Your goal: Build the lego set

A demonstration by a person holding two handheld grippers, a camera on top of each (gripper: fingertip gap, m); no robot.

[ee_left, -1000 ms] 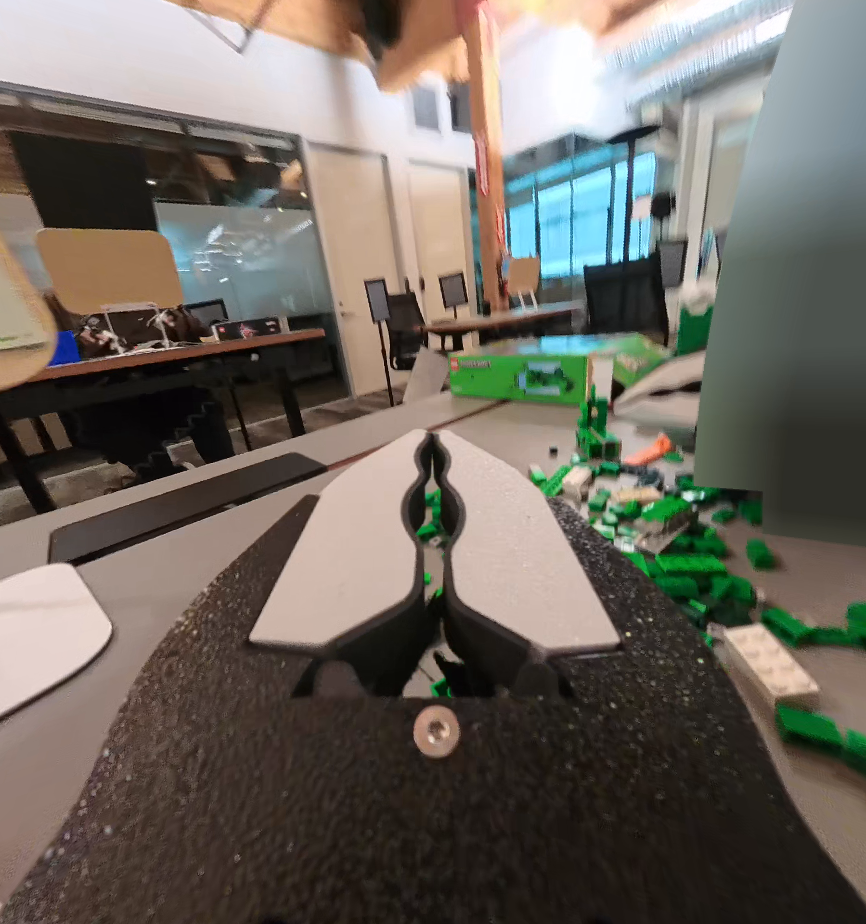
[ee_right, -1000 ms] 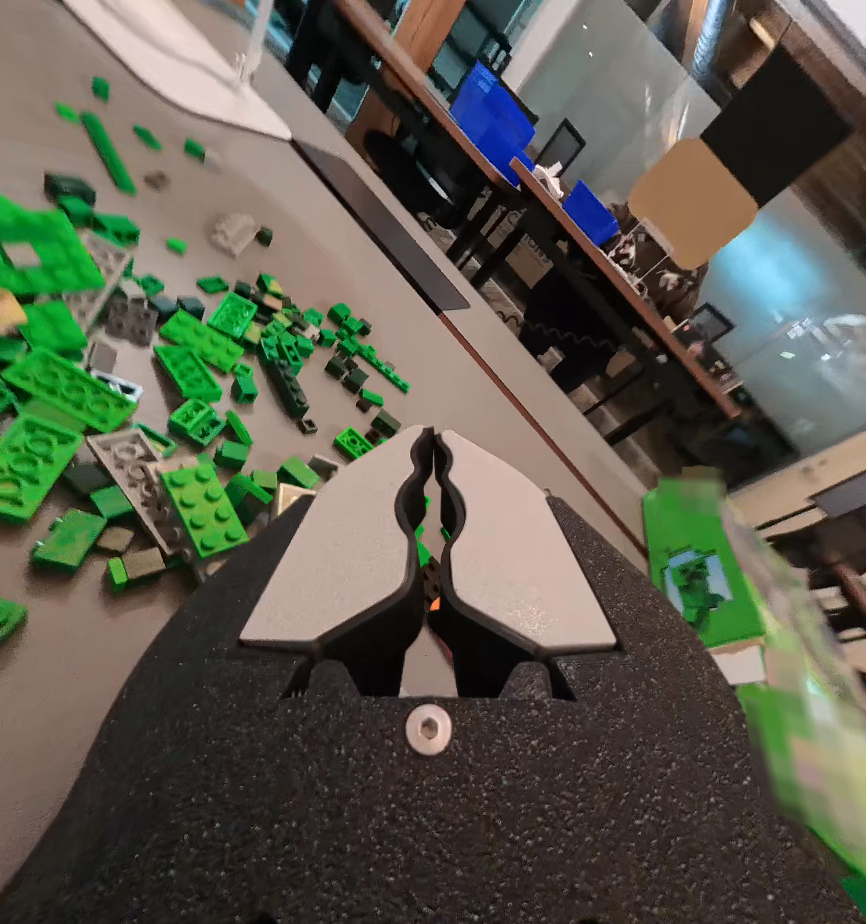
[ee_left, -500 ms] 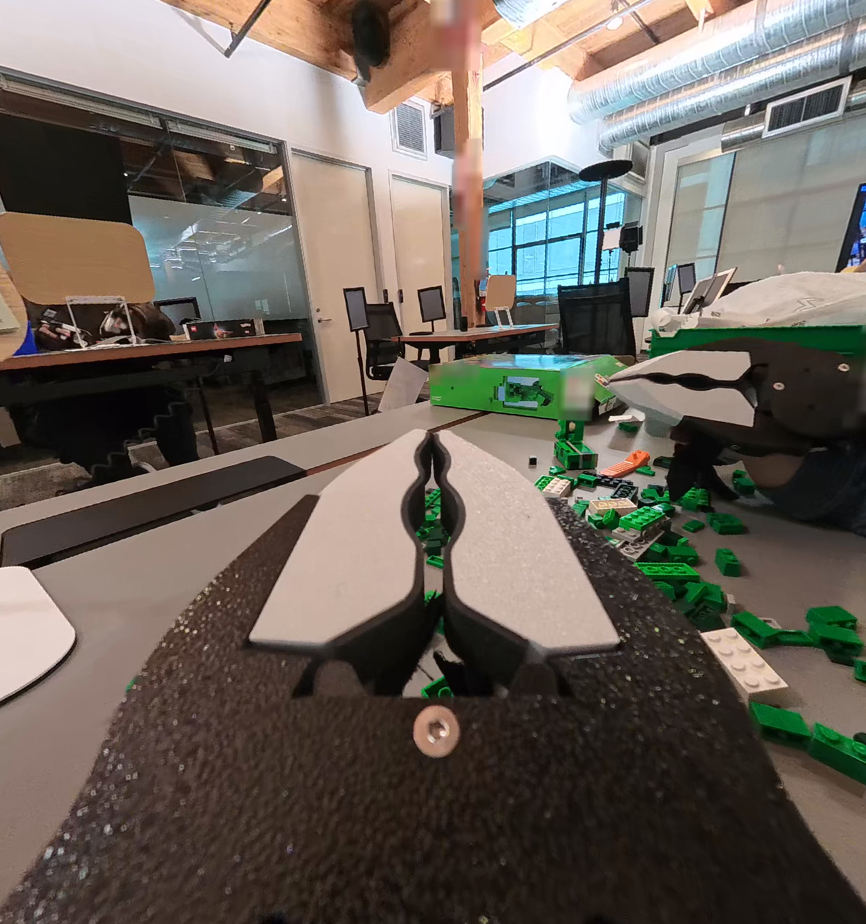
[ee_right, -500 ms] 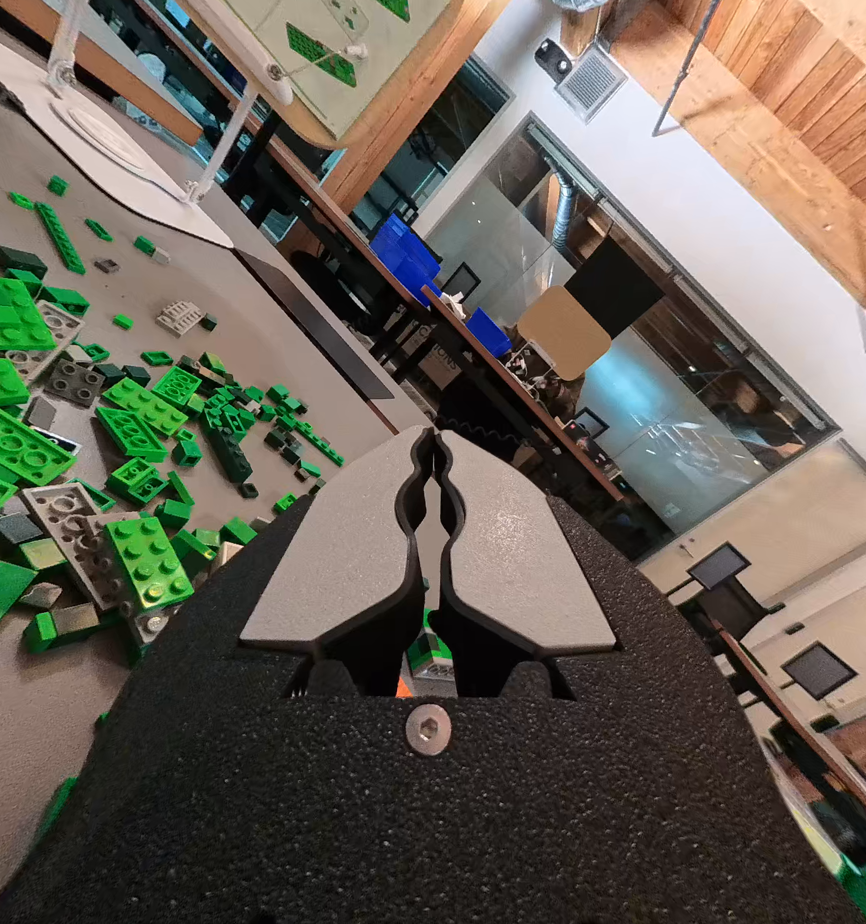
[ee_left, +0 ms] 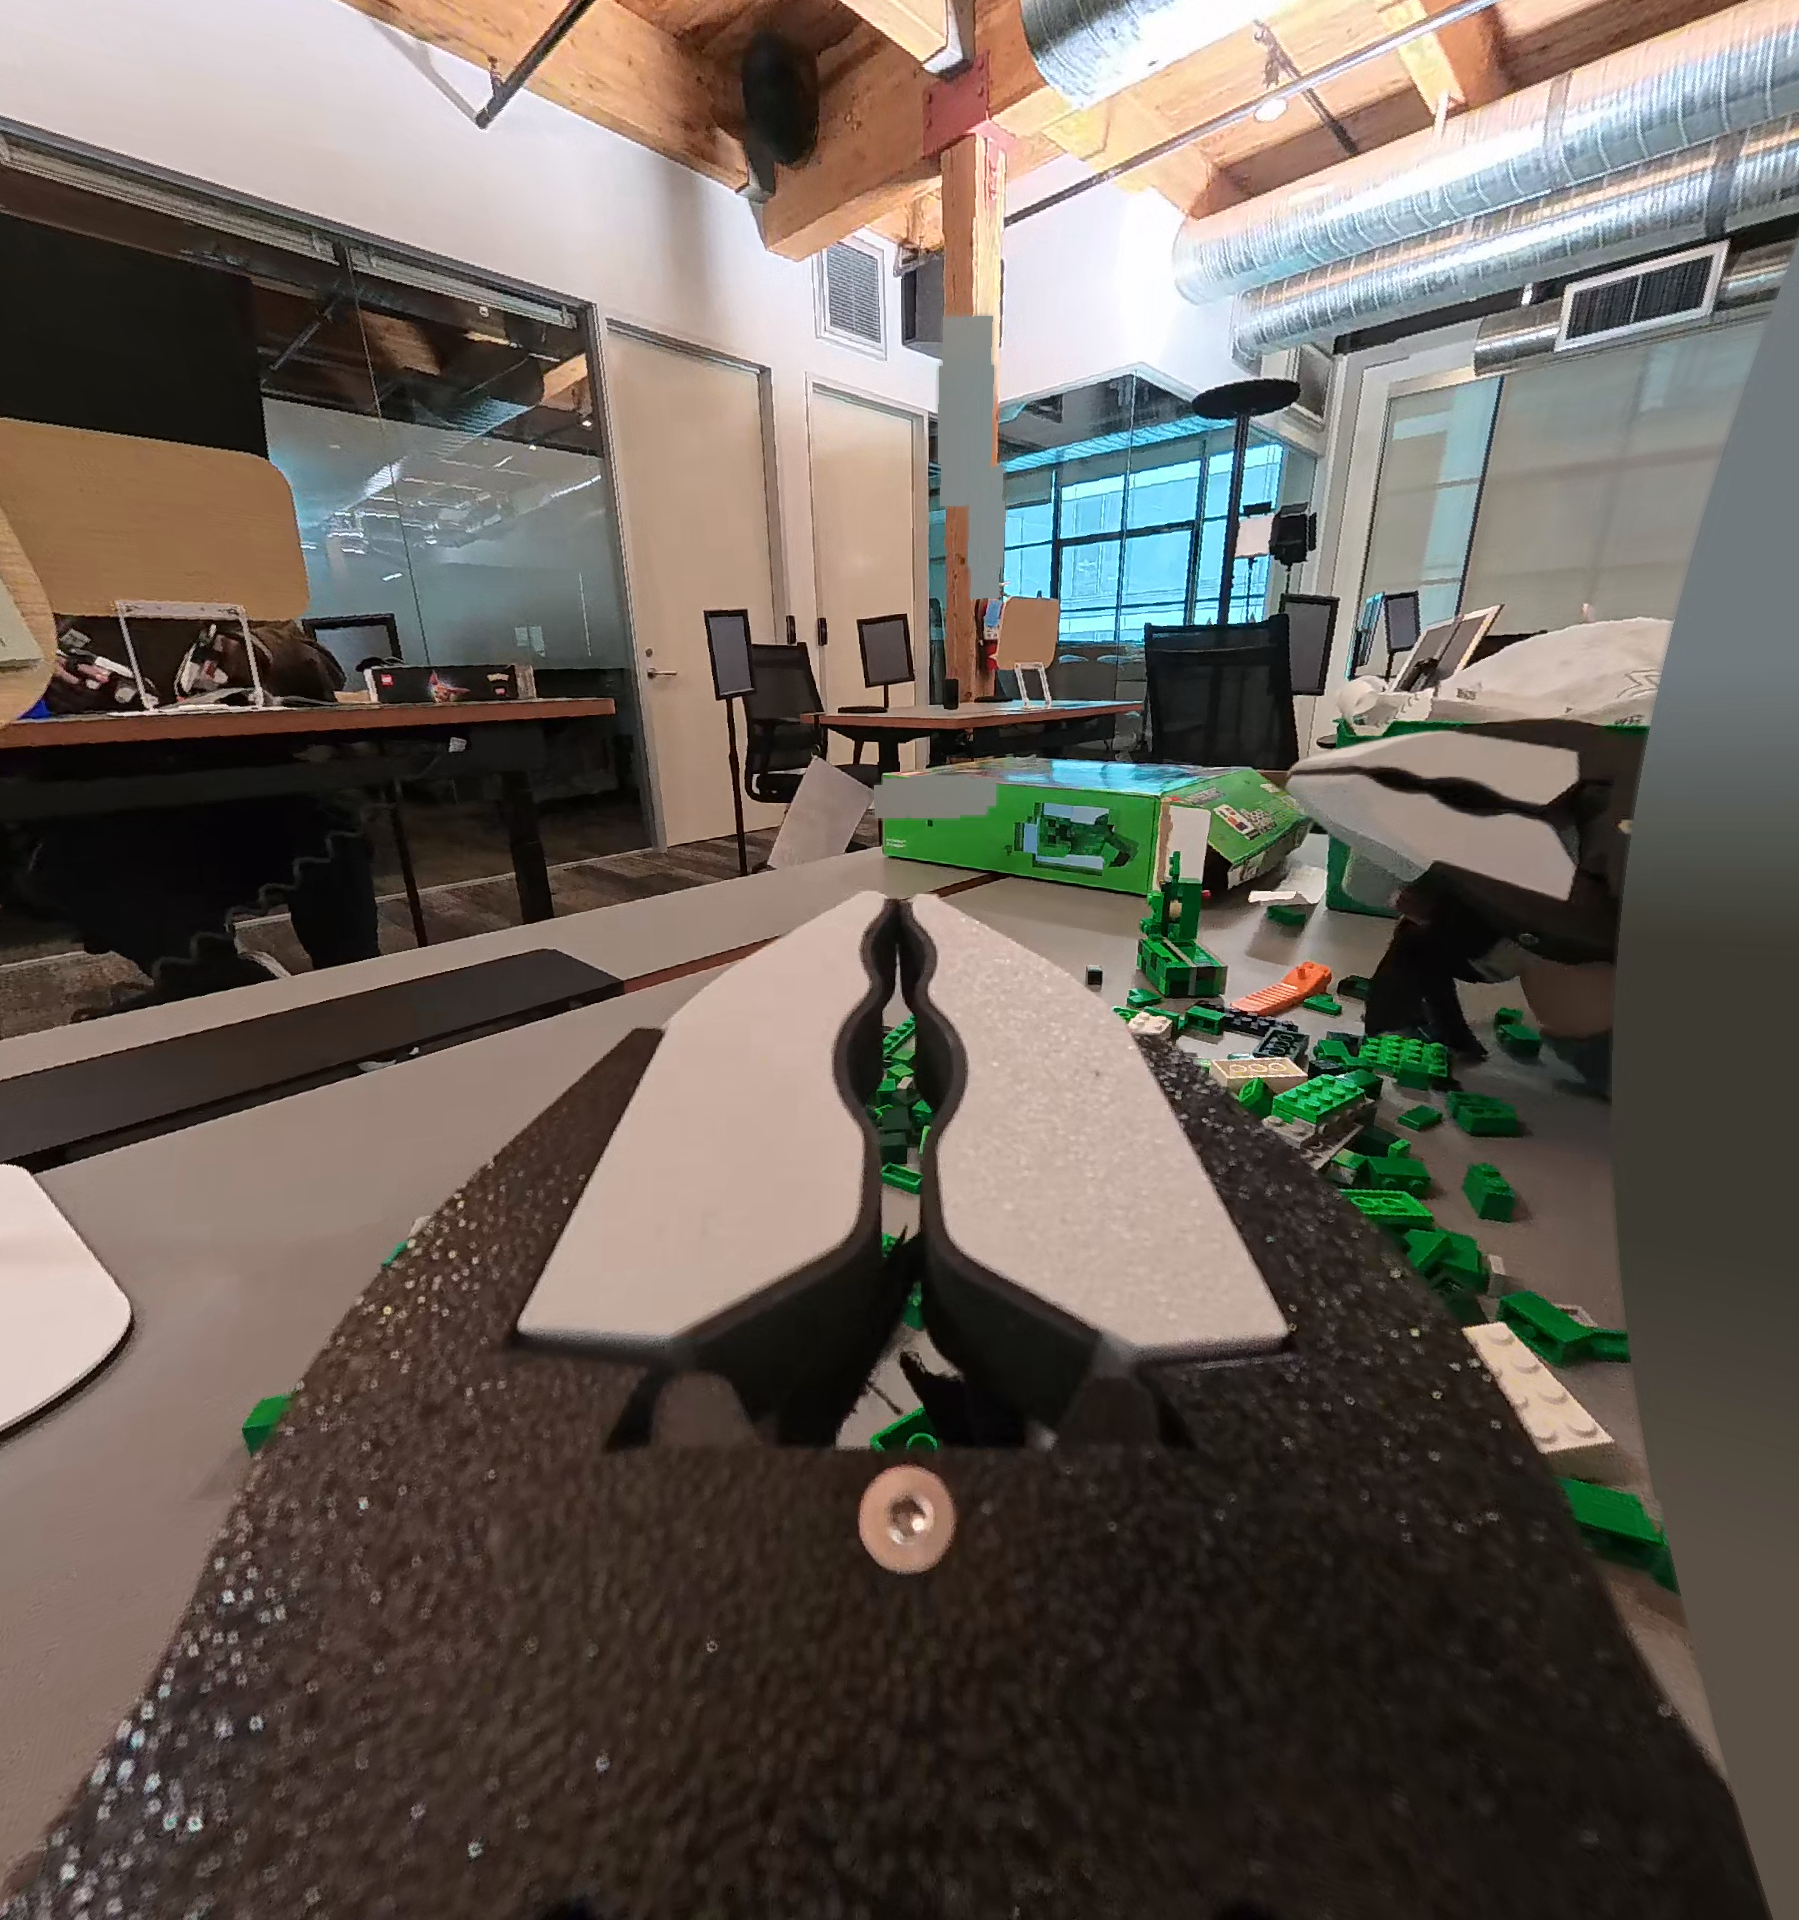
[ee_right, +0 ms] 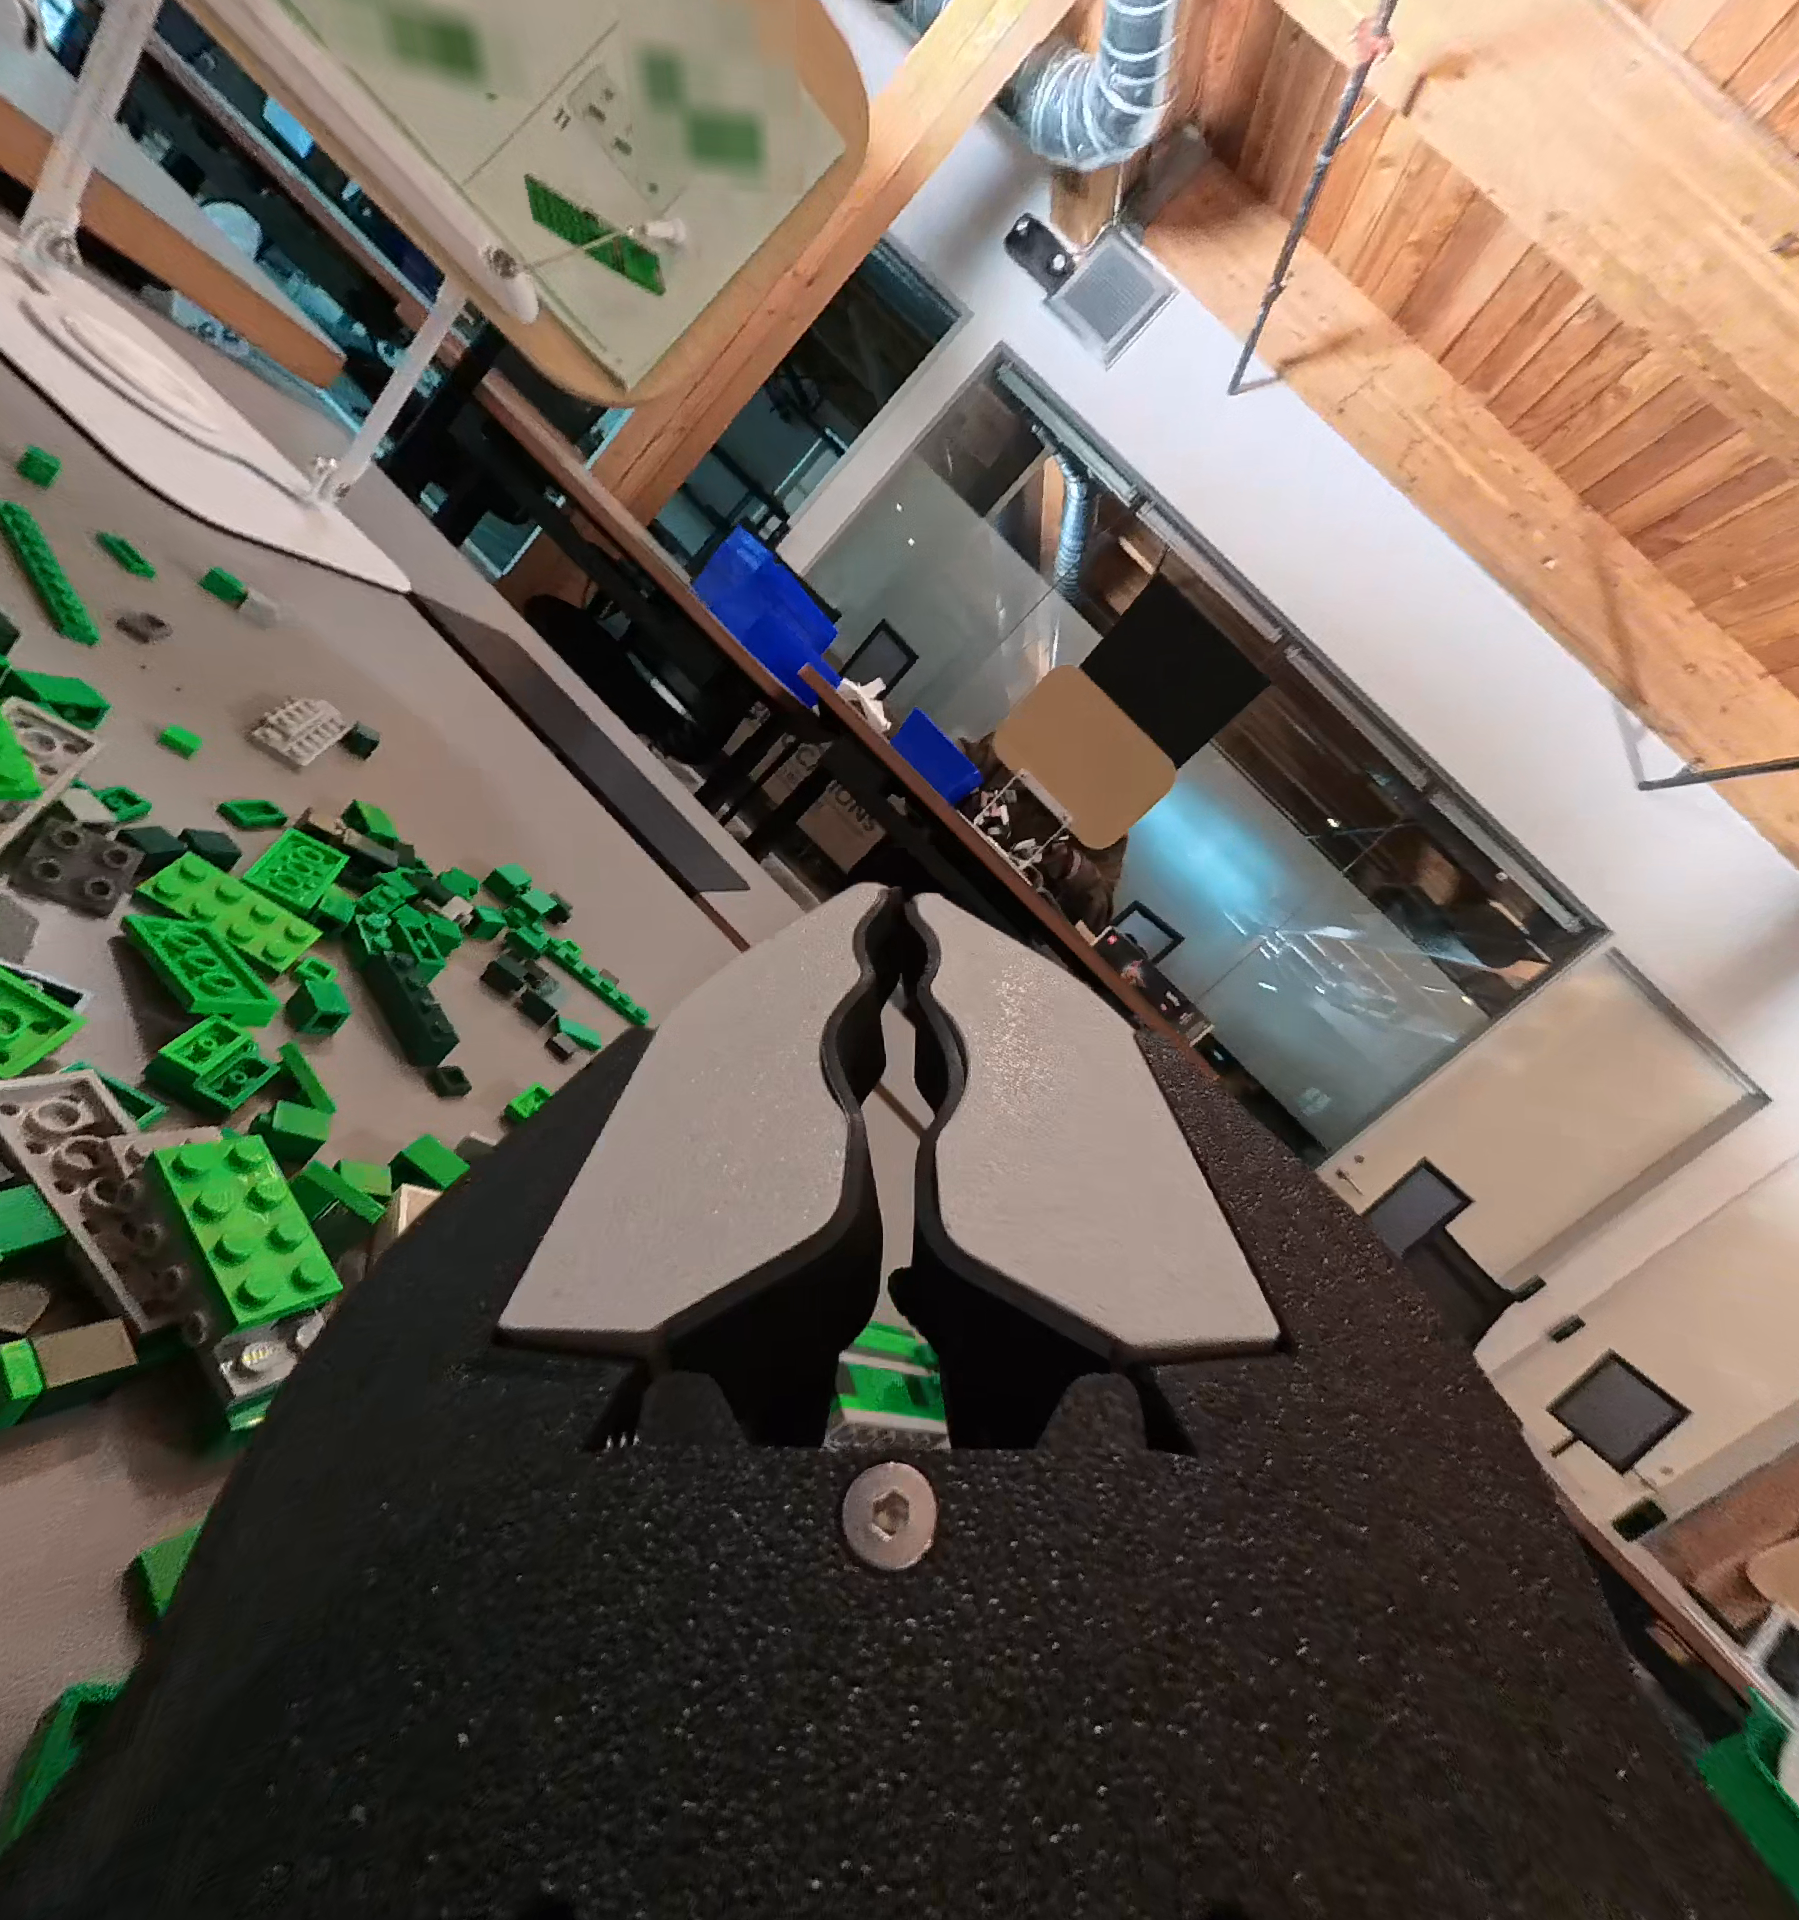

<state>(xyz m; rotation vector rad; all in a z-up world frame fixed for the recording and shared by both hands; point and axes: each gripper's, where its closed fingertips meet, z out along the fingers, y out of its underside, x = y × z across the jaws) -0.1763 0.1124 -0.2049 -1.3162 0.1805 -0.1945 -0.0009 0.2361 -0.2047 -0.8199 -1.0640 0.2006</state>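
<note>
Many loose green, grey and white lego pieces (ee_left: 1373, 1101) lie scattered on the grey table (ee_left: 303, 1247). In the right wrist view they spread at the left (ee_right: 209, 935), with a bright green 2x4 brick (ee_right: 240, 1231) nearest. A small green upright build (ee_left: 1175, 935) stands near the green set box (ee_left: 1082, 826). My left gripper (ee_left: 897, 914) is shut and empty, above the table. My right gripper (ee_right: 895, 904) is shut and empty, tilted upward; it also shows in the left wrist view (ee_left: 1446, 821) at the right, above the pieces.
An orange brick separator (ee_left: 1290, 982) lies by the build. A white stand base (ee_left: 1, 1309) sits at the left; in the right wrist view it (ee_right: 147, 405) carries the instruction board (ee_right: 583, 135). A black strip (ee_left: 282, 1029) runs along the table's far edge. My right fingertips sit around 20 cm from my left ones. About 11 cm separates my right fingertips from the bright green 2x4 brick (ee_right: 240, 1231). My left wrist view (ee_left: 1333, 1092) looks at it from another angle.
Both grippers stay shut. The right gripper has tilted upward, so its view shows more ceiling and fewer pieces. The left view has steadied, with the right gripper now at its right side.
</note>
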